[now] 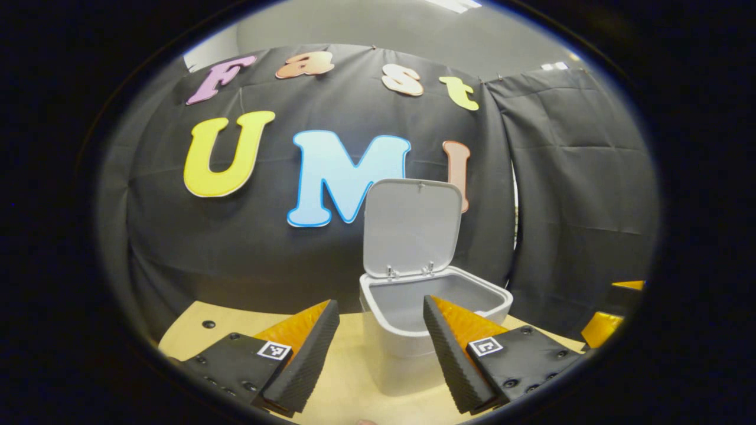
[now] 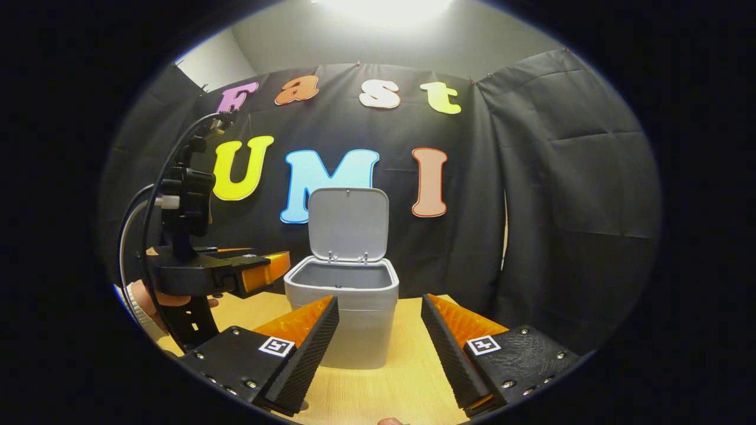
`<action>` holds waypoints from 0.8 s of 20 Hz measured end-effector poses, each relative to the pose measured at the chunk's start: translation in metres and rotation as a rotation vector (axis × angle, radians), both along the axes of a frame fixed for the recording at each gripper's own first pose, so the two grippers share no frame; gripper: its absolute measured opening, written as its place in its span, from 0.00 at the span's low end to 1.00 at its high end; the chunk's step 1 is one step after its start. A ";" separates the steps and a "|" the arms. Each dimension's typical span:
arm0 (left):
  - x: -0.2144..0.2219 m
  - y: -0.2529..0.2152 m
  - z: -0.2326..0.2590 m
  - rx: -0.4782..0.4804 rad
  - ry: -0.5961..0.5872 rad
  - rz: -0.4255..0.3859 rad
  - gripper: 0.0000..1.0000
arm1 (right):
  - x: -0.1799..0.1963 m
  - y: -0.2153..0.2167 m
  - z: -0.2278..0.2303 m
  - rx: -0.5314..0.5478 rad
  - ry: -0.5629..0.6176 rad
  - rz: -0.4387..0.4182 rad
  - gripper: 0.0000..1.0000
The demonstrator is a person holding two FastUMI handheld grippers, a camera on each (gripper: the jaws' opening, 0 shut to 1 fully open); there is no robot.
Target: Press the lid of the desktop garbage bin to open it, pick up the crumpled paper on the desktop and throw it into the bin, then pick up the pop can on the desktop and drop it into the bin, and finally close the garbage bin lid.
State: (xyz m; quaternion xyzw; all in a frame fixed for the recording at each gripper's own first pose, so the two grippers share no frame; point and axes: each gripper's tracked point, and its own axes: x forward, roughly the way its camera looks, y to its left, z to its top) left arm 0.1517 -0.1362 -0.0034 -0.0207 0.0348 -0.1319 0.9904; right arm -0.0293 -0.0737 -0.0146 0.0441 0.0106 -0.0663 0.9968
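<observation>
So the bin sits mid-frame in the right gripper view on the wooden desktop, lid standing straight up and open. Looks like thin light plastic, so I'd push the lid down gently by its top edge or the whole bin might skid or tip. Both the left gripper and right gripper are spread wide, holding nothing. Can't make out paper or can inside, too shadowy to tell
</observation>
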 end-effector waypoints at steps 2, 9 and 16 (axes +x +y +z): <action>-0.012 0.013 -0.001 0.000 -0.001 0.020 0.96 | 0.001 0.011 -0.002 -0.004 0.007 0.031 0.91; -0.054 0.050 0.000 -0.011 0.005 0.075 0.94 | 0.002 0.059 -0.017 -0.003 0.046 0.159 0.91; -0.081 0.097 0.006 0.001 -0.011 0.142 0.96 | 0.003 0.096 -0.037 0.003 0.107 0.249 0.91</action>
